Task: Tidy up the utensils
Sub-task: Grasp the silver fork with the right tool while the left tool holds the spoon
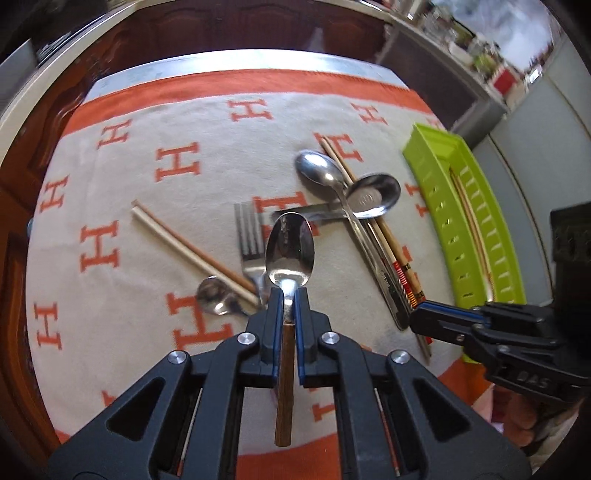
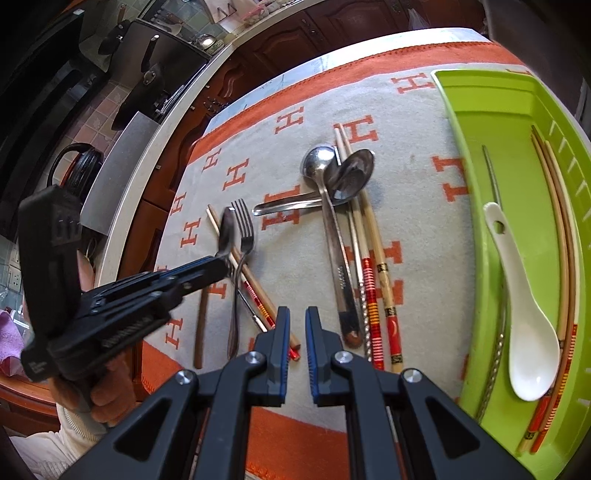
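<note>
My left gripper [image 1: 290, 295] is shut on the neck of a spoon [image 1: 290, 251] with a steel bowl and a brown handle, held off the cloth; the right wrist view shows that gripper [image 2: 223, 260] at the left. My right gripper [image 2: 297, 314] hovers shut and empty over the near cloth, beside a steel spoon's handle [image 2: 343, 288]. Two steel spoons [image 2: 319, 158] and patterned chopsticks [image 2: 369, 295] lie crossed in a pile. A fork [image 2: 242, 236] and more chopsticks [image 2: 255, 295] lie left of it. The green tray [image 2: 480, 110] holds a white ceramic spoon [image 2: 524, 332] and chopsticks [image 2: 561, 258].
An orange-and-grey cloth [image 1: 122, 192] printed with H letters covers the table. A small steel spoon [image 1: 212, 295] lies under my left gripper. Dark wooden cabinets [image 1: 221, 33] and a counter edge run behind the table. A hand [image 2: 107, 391] grips the left tool.
</note>
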Demonstrator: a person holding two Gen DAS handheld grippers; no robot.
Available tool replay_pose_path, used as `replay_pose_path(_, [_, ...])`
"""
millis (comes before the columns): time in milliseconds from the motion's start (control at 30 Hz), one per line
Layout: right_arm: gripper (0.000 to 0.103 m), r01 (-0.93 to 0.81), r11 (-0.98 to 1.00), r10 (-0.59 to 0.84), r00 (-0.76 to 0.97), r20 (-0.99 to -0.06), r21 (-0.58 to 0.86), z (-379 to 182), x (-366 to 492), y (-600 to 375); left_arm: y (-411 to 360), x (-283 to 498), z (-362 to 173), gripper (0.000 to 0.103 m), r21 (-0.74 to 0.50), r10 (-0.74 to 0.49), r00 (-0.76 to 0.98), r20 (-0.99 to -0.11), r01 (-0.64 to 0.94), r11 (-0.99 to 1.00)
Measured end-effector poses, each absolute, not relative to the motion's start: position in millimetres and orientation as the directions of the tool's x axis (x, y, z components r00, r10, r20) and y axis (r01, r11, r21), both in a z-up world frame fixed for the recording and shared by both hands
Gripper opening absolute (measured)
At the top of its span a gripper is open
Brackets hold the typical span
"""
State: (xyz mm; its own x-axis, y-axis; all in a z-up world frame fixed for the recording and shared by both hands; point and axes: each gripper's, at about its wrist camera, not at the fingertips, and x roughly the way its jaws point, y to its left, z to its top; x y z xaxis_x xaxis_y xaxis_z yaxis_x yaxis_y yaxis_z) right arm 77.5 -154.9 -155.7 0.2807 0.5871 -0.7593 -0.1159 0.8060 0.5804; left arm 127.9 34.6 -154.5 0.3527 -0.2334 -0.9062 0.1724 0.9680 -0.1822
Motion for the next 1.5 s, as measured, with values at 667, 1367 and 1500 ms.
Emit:
replay_pose_path(667, [0.031,-0.221,0.803,0.594,0.239,-0.768,0.553,-182,123,-61,136,98,-156,0.004,-0.322,-0.273,0.402,-0.874,-0.059,0.945])
replay_pose_path(1367, [0.005,-0.322,0.925,0.320,0.381,-0.867,0.200,-165,122,-14,149,100,-167,0.004,-0.384,-0.331,0.395,-0.857,-0.063,0.921])
replay_pose_path(1500, [0.004,-0.318,0.930,0.308,0.405,-0.861,0.183,-159,119,-19,147,99,-166,0.004,-0.391,-0.340,0.396,-0.853,-0.055,0.919])
